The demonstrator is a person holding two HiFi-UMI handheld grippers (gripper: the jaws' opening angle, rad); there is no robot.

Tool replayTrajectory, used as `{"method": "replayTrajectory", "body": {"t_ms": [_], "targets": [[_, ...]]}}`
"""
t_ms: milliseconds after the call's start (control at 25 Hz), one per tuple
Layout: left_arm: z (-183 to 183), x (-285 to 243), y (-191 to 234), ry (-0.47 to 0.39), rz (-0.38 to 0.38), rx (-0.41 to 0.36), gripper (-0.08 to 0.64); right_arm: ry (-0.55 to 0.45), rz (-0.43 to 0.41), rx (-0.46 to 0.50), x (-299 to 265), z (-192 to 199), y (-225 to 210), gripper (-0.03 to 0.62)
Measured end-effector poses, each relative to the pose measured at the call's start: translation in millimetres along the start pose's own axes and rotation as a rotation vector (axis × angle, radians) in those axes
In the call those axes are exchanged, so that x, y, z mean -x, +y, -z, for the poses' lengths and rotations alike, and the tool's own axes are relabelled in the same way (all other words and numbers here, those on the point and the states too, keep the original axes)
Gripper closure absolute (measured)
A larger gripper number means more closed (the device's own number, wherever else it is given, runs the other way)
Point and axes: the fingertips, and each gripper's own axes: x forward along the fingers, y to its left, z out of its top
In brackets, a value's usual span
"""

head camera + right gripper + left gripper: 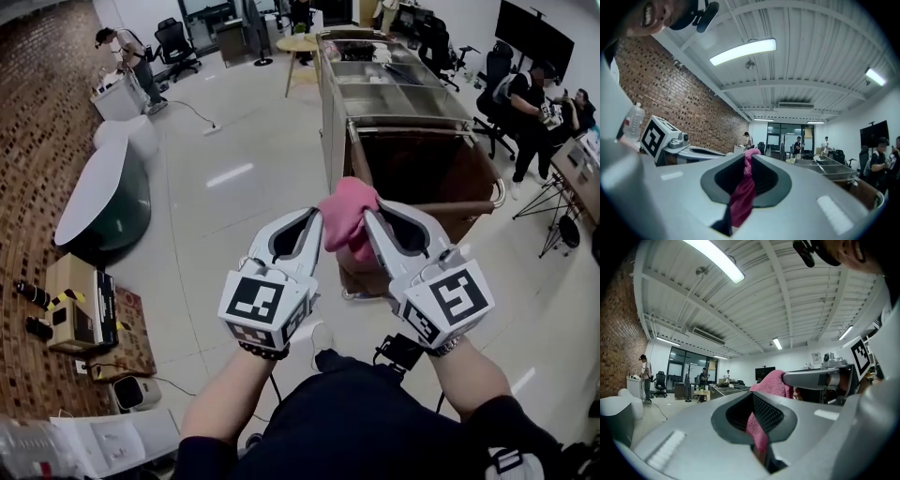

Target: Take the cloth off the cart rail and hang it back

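A pink cloth (345, 221) hangs bunched in the air between my two grippers, just in front of the cart's near rail (473, 207). My left gripper (317, 217) is shut on the cloth's left edge; the pink fabric (759, 427) runs down between its jaws. My right gripper (368, 217) is shut on the cloth's right edge, and the fabric (742, 197) shows pinched between its jaws. Both grippers point slightly upward, side by side and close together. The cloth is off the rail and touches nothing else that I can see.
The service cart (412, 141) with metal trays on top stands straight ahead. A green-sided oval table (98, 197) is at the left. A person (525, 117) stands at the right by a desk, another person (127, 56) at the far left. Cardboard boxes (80, 305) lie on the floor.
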Motion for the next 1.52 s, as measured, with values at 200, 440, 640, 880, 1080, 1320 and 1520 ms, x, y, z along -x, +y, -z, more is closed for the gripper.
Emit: {"method": "replayTrajectory", "body": {"t_ms": [200,440,640,880,1080,1320,1520], "targets": [[7,-40,60,0.026,-0.003,0.025,0.557,0.018,-0.008,-0.028,-70,2,-26,0.552],[25,-82,116,0.049,-0.015,0.044,0.557,0.024,-0.006,-0.049,-130,21,-55,0.553],[9,-143,189,0.067,-0.015,0.052,0.557,0.022,0.005,-0.063,-211,8,-99,0.554],[17,-199,252,0.107,-0.016,0.092,0.557,0.070,0.021,-0.085,-284,20,-140,0.552],[30,-216,281,0.102,0.003,0.094,0.557,0.059,0.052,-0.086,-314,31,-150,0.552],[50,-198,329,0.089,0.040,0.090,0.557,0.057,0.097,-0.084,-354,55,-120,0.553],[46,-193,383,0.056,0.088,0.077,0.557,0.060,0.149,-0.058,-406,63,-103,0.552]]}}
